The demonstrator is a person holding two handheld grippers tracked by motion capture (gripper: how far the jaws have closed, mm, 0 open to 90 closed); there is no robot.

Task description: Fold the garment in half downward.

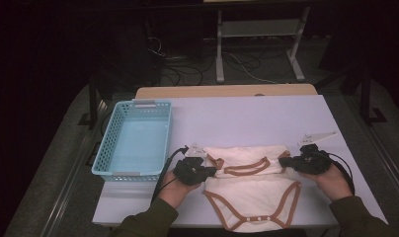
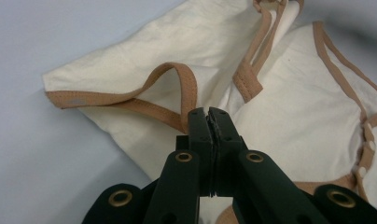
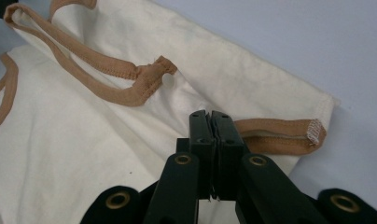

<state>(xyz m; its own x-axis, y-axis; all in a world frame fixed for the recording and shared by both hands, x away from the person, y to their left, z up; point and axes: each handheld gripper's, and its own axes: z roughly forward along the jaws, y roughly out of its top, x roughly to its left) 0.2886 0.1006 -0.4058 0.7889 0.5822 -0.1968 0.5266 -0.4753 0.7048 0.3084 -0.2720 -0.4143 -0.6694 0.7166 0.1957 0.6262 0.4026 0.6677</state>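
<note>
1. High view: a cream baby bodysuit (image 1: 252, 190) with brown trim lies flat on the lavender desk (image 1: 247, 118), near the person's edge, its snap end toward the person. The top part looks folded down over the body, so the neckline sits across the middle; I judge one fold as made or being made, with further folds left.
2. A light blue basket (image 1: 135, 139) stands to the left of the garment, apart from it. If the garment is meant for it, that step is not yet done.
3. The left claw (image 1: 207, 171) is at the left corner of the folded band, the right claw (image 1: 292, 163) at the right corner.
4. Each gripper view shows the jaws clenched together over cream cloth; whether fabric is pinched between them I cannot tell.
5. Both forearms come in from the bottom edge, hands low over the desk, claws pointing inward toward each other.
</note>
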